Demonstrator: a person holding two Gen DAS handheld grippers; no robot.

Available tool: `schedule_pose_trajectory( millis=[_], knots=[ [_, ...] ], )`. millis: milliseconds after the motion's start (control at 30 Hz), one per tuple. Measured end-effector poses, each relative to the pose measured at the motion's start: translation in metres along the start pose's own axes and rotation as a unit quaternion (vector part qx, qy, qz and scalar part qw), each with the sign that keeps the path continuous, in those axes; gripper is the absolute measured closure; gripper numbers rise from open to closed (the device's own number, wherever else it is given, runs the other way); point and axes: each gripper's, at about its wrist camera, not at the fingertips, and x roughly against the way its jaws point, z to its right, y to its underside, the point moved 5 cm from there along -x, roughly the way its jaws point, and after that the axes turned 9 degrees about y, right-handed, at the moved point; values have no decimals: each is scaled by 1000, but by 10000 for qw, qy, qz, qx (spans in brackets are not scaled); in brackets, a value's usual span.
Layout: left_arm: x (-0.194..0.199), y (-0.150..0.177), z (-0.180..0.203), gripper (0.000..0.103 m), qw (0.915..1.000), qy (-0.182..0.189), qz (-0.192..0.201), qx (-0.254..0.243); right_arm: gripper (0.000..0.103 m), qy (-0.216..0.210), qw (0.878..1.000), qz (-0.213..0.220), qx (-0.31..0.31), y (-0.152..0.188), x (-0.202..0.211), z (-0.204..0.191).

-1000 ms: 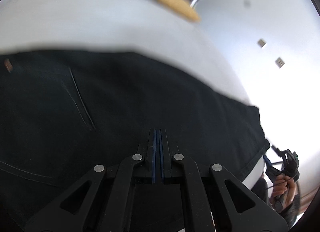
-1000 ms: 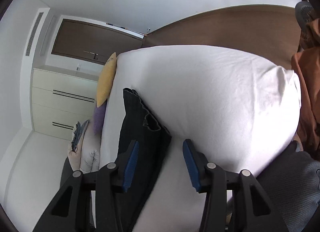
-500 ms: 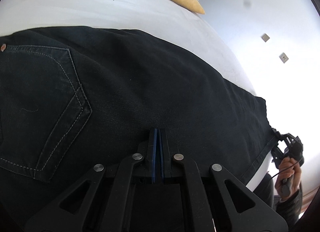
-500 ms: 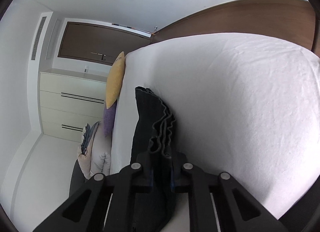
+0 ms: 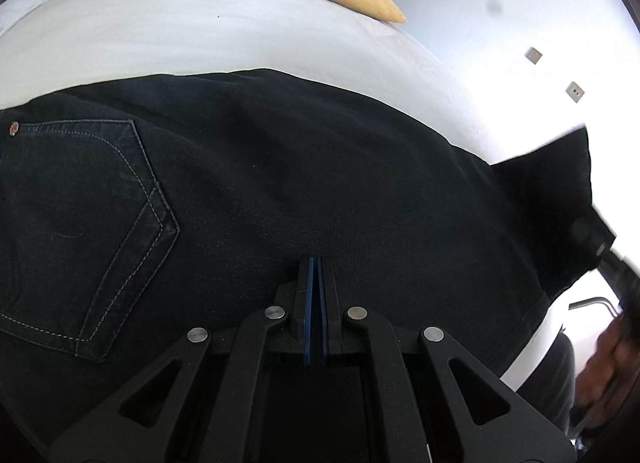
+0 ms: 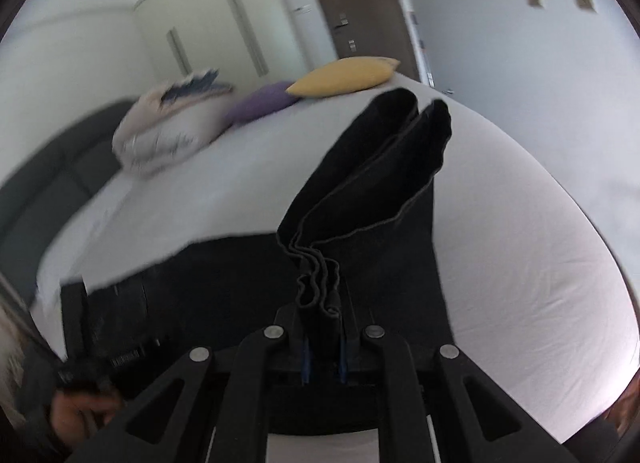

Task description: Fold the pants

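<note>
Both tongs are clenched. Left gripper (image 5: 316, 263) has its blue pads pressed flat together with no gap visible, tips resting low against the black pants (image 5: 300, 167); whether any cloth is pinched between them cannot be told. Right gripper (image 6: 323, 311) grips the bunched hem of the pant legs, several layers of folded cloth standing up between its fingers. A second ago its jaws stood apart with the hem lying loose between them; they have just been closing and now press on the cloth. Pants lie spread across the white bed (image 5: 200, 31), a back pocket (image 5: 84, 223) with pale stitching showing at the left of the left wrist view. At the right edge of that view the leg end is now lifted off the sheet and turned back, where earlier it lay flat at the bed's edge. Right wrist view has changed markedly: formerly rolled onto its side, it is now upright, and the held leg section rises toward the pillows. Yellow pillow (image 6: 344, 75), purple pillow (image 6: 260, 105) and a folded white duvet (image 6: 168, 131) sit at the far side of the bed. Right wrist view is motion-blurred at left, where a hand (image 6: 76, 411) on the other gripper's handle shows dimly.
</note>
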Motion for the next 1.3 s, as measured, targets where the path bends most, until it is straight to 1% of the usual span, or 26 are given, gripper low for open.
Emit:
schedule_pose_trajectory(
  millis=[67, 100, 133, 200, 367, 467, 533, 600, 667, 733, 767, 800, 833, 867, 900, 933, 1033, 1167, 1267, 1300],
  knots=[
    [-1, 1, 5, 100, 10000, -40, 1, -62, 92, 131, 9976, -264, 627, 22, -19, -30],
    [-2, 2, 8, 100, 9999, -86, -3, -108, 92, 277, 9941, -395, 974, 34, -30, -40],
    [-3, 3, 12, 100, 9998, -137, -7, -153, 92, 400, 9908, -495, 1195, 42, -37, -45],
    [-4, 4, 18, 100, 9995, -230, -19, -226, 92, 617, 9859, -372, 1508, 51, -39, -51],
    [-6, 6, 34, 100, 9984, -450, -66, -349, 92, 712, 9834, -295, 1641, 54, -37, -51],
    [-8, 5, 45, 100, 9968, -640, -112, -469, 91, 871, 9787, -162, 1850, 59, -35, -57],
    [-6, 4, 50, 100, 9969, -663, -121, -402, 91, 962, 9755, -81, 1975, 57, -33, -56],
    [-5, 2, 54, 100, 9983, -538, -140, -192, 91, 1040, 9724, 6, 2087, 56, -31, -58],
    [-5, -2, 63, 100, 9996, -107, -214, 165, 91, 1109, 9697, 85, 2177, 58, -29, -59],
    [-9, -6, 75, 96, 9985, 296, -280, 370, 91, 1174, 9675, 165, 2232, 59, -27, -60],
    [-13, -8, 81, 84, 9966, 555, -321, 517, 91, 1203, 9661, 209, 2276, 60, -26, -61],
    [-17, -9, 85, 61, 9945, 734, -357, 655, 91, 1241, 9639, 273, 2341, 60, -24, -63],
    [-22, -11, 89, 45, 9916, 907, -375, 837, 91, 1260, 9627, 310, 2375, 59, -23, -64],
    [-25, -14, 94, 26, 9889, 1070, -318, 979, 91, 1279, 9612, 376, 2416, 59, -20, -65],
    [-27, -16, 99, 25, 9861, 1221, -266, 1092, 91, 1293, 9601, 435, 2443, 59, -17, -66],
    [-31, -19, 104, 25, 9826, 1386, -295, 1202, 91, 1309, 9588, 499, 2470, 58, -14, -67],
    [-49, -25, 118, 25, 9722, 1721, -518, 1502, 91, 1372, 9535, 649, 2604, 57, -6, -71],
    [-66, -29, 133, 25, 9676, 1826, -717, 1590, 91, 1405, 9473, 758, 2777, 57, -1, -78],
    [-76, -34, 145, 25, 9675, 1825, -874, 1515, 91, 1340, 9448, 829, 2874, 57, 4, -86],
    [-78, -35, 148, 33, 9683, 1805, -917, 1466, 91, 1320, 9439, 844, 2908, 58, 5, -89]
  ],
)
